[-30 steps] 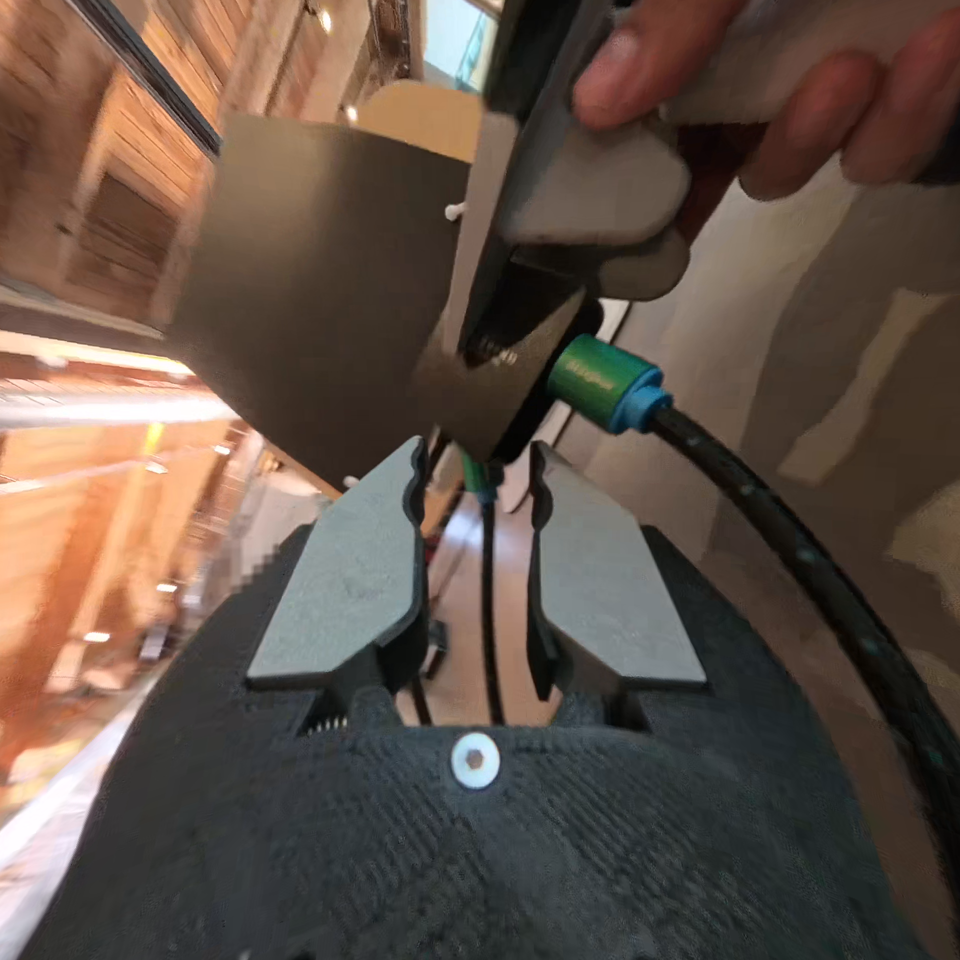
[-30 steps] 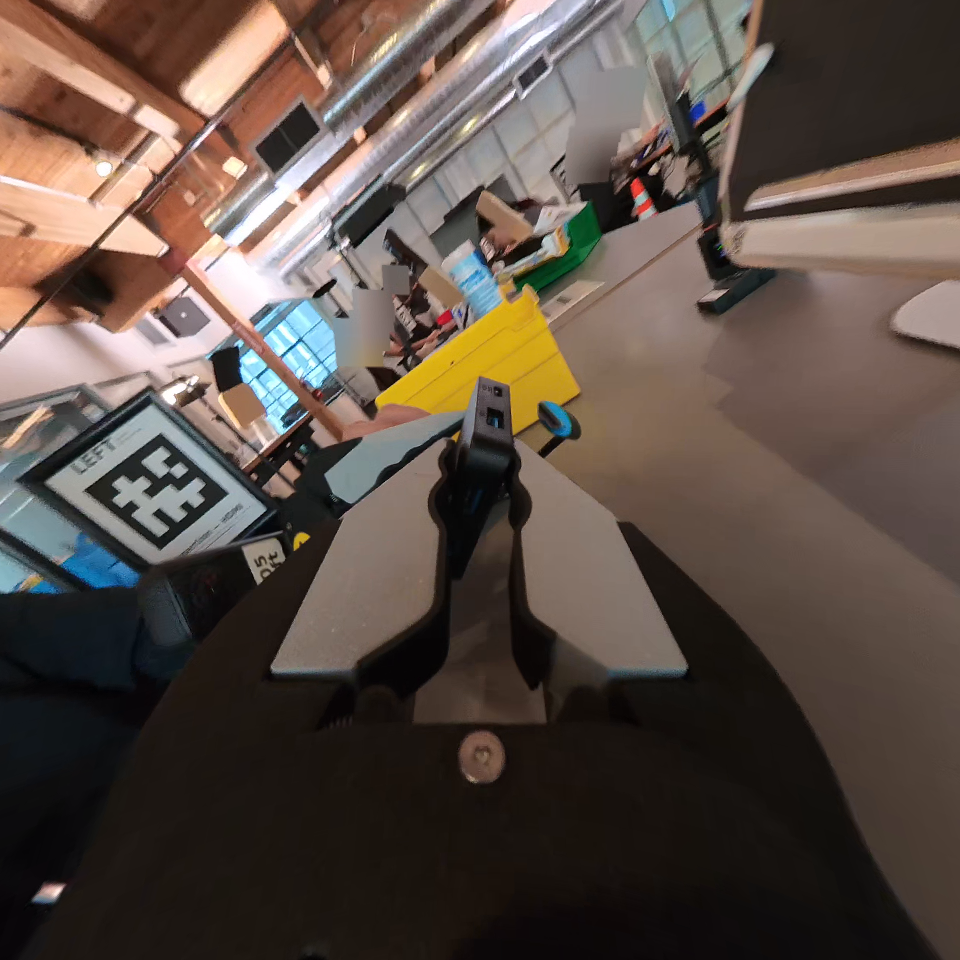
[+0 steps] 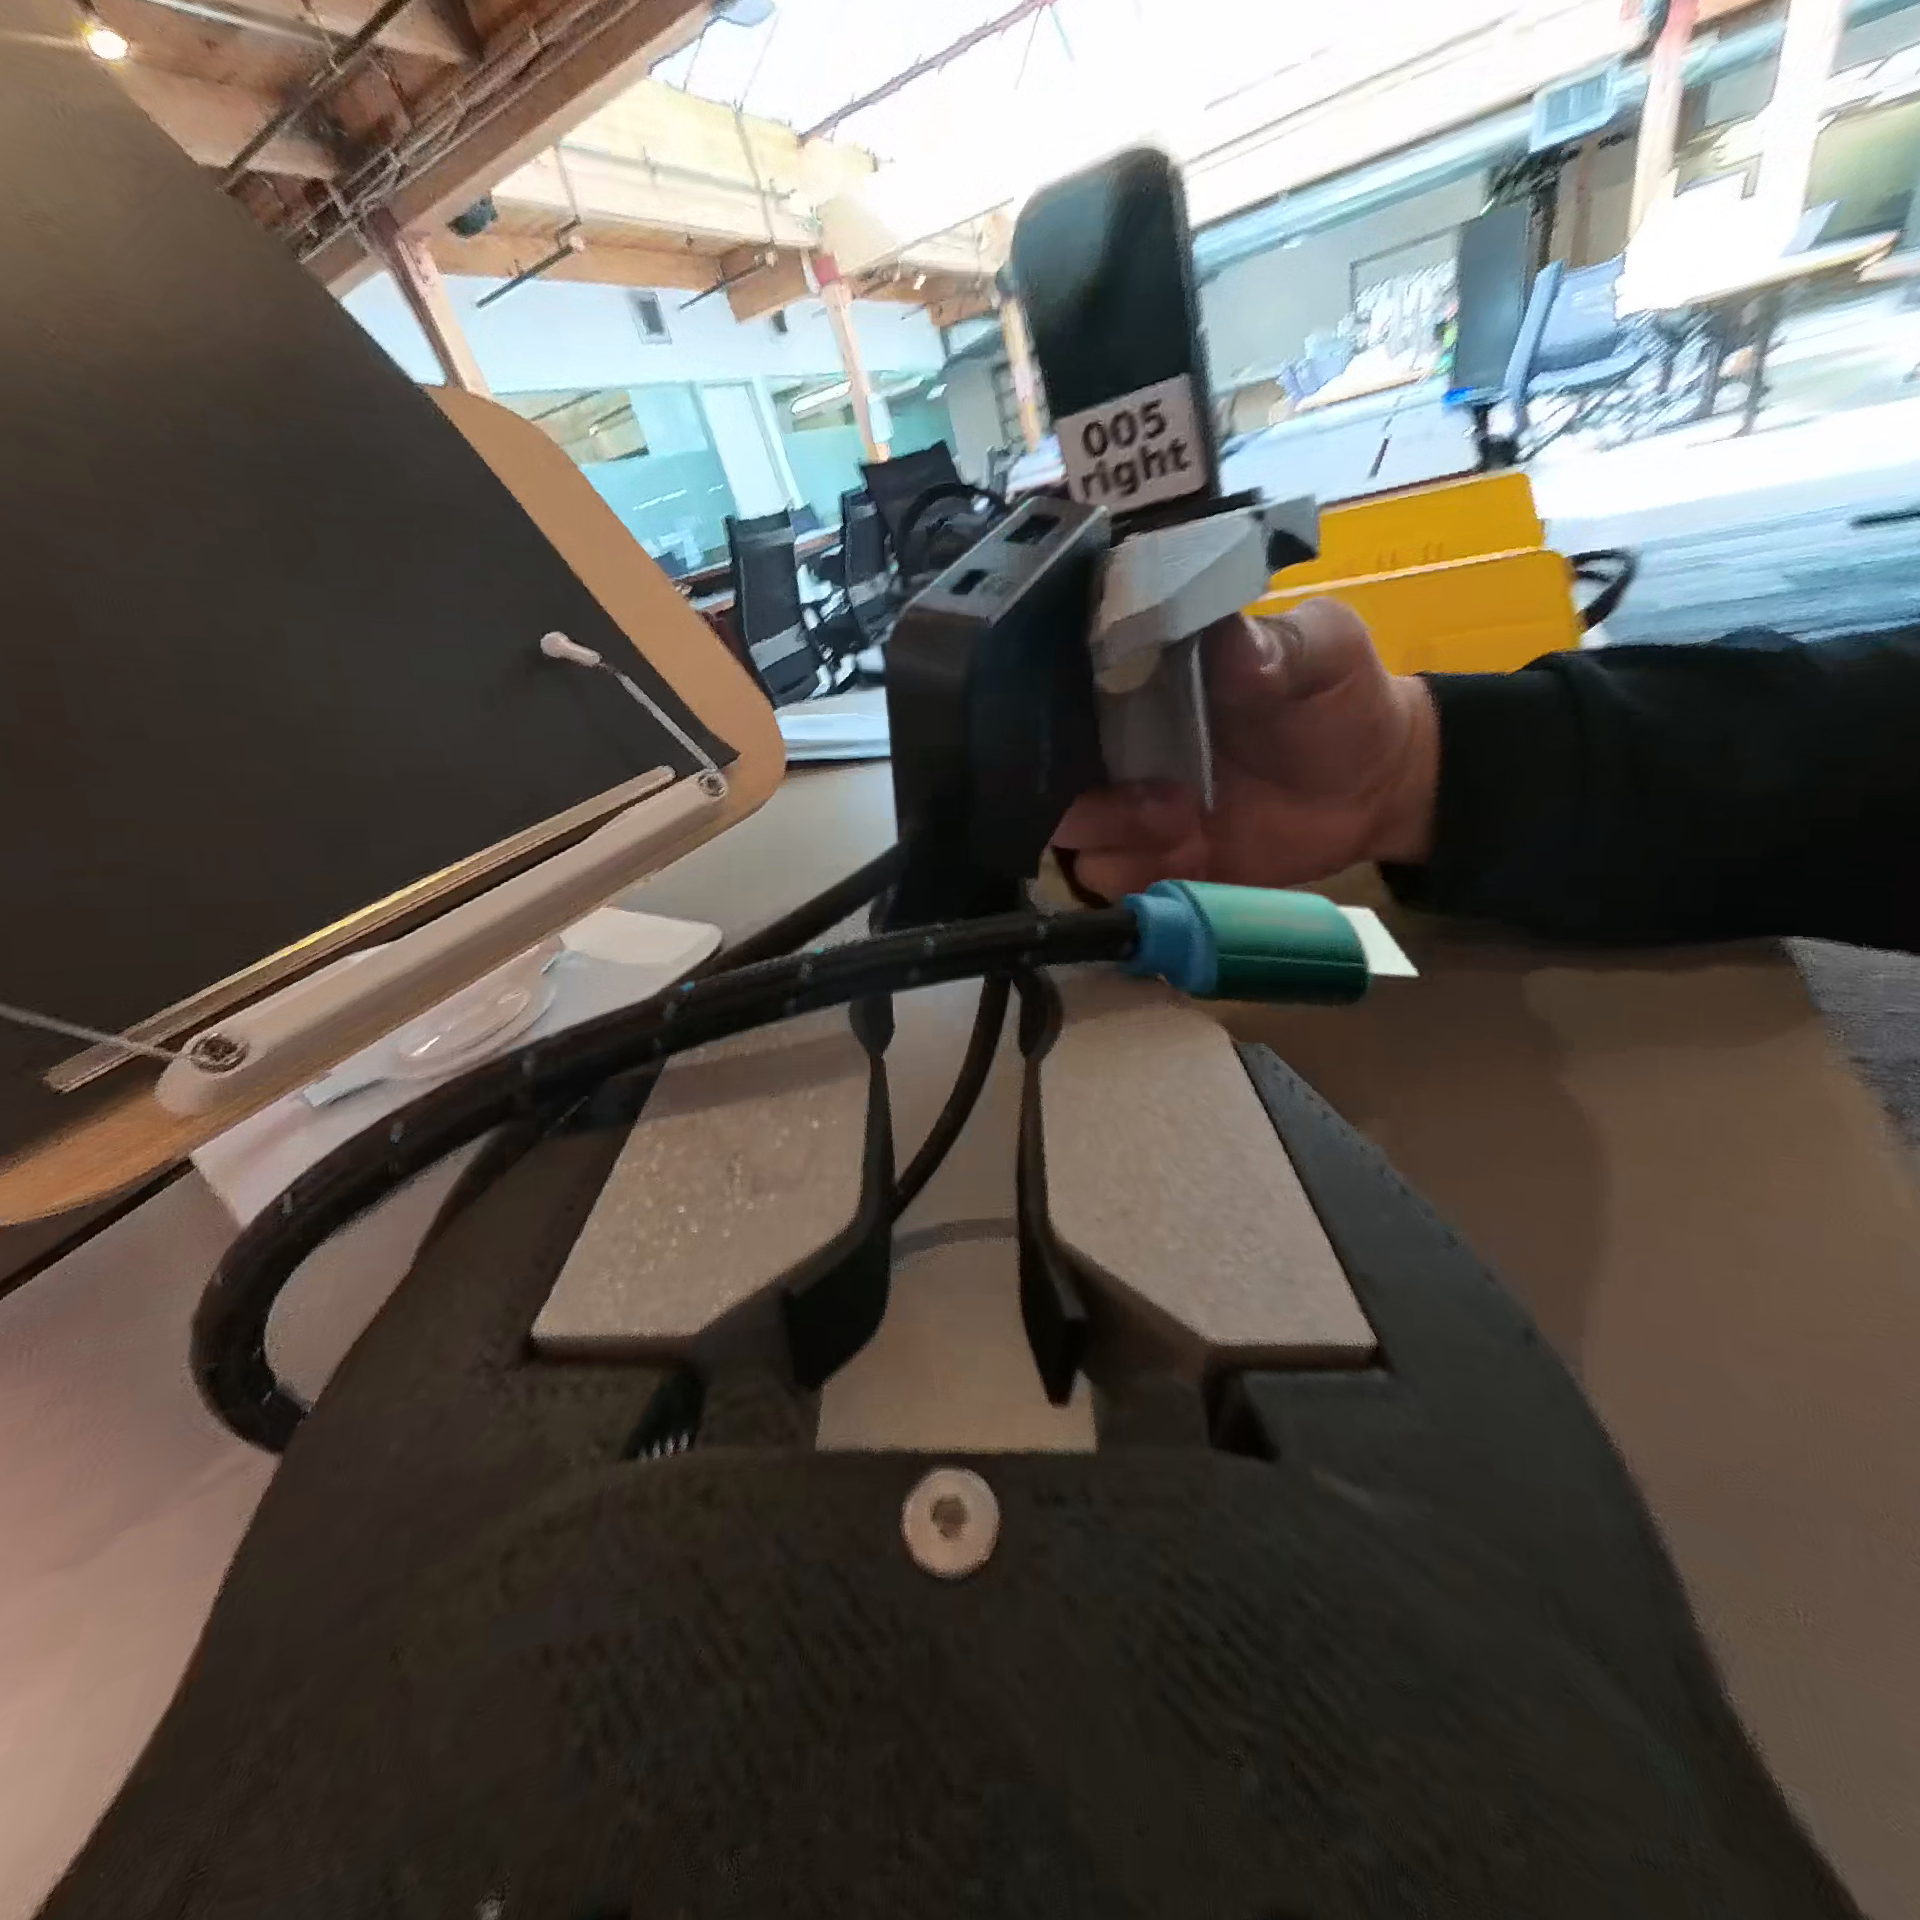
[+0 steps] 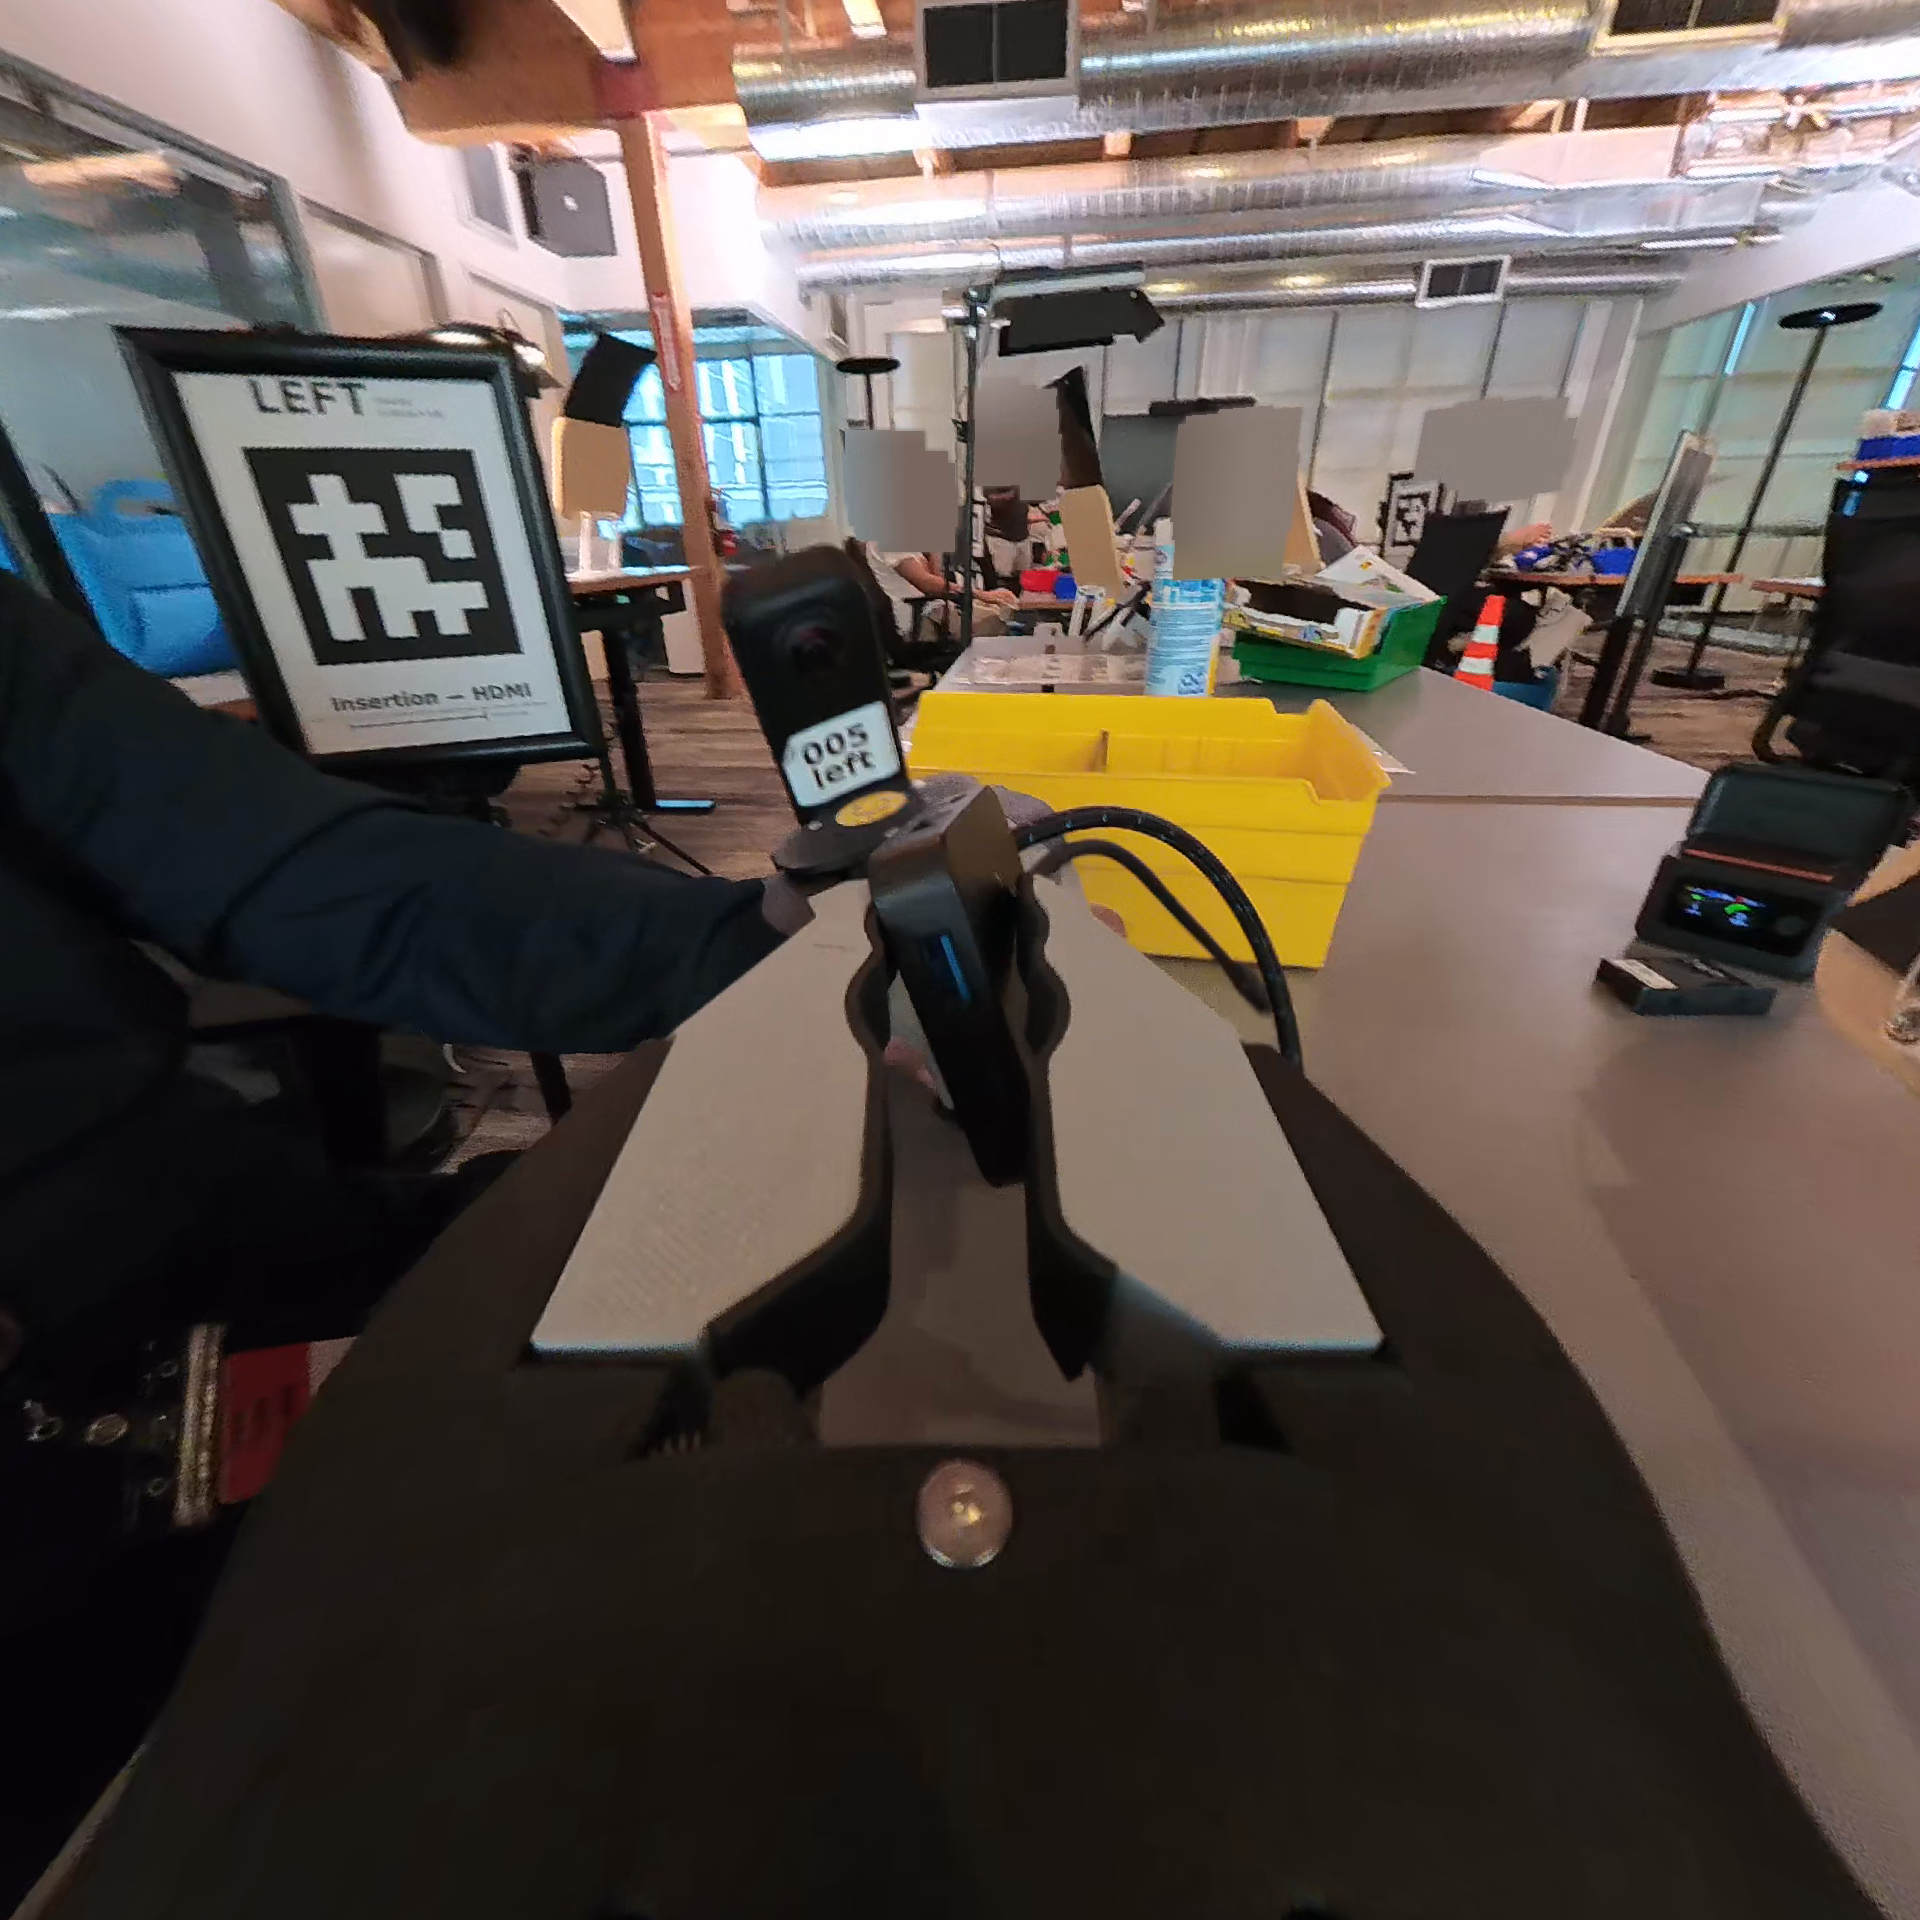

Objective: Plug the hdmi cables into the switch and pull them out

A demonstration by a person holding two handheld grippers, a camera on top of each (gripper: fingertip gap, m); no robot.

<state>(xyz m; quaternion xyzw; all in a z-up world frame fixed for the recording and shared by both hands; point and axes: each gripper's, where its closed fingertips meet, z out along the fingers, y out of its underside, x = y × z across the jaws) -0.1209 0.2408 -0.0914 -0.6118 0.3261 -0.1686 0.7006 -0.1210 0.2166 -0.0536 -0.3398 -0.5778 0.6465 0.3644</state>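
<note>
switch base hidden, cable end unseen

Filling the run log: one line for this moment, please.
right gripper: shut on switch | green HDMI plug: unplugged, tip bare | left gripper: open

Left wrist view: a white sticker with black printed digits and a word sits on the upright black camera body. The print on the green plug is too faint to read.

Right wrist view: a similar white sticker sits on the other black camera body. The framed sign carries a heading, a black-and-white marker pattern and a caption line. The bottle has a blue printed label, illegible. The small lit screen is illegible.
</note>
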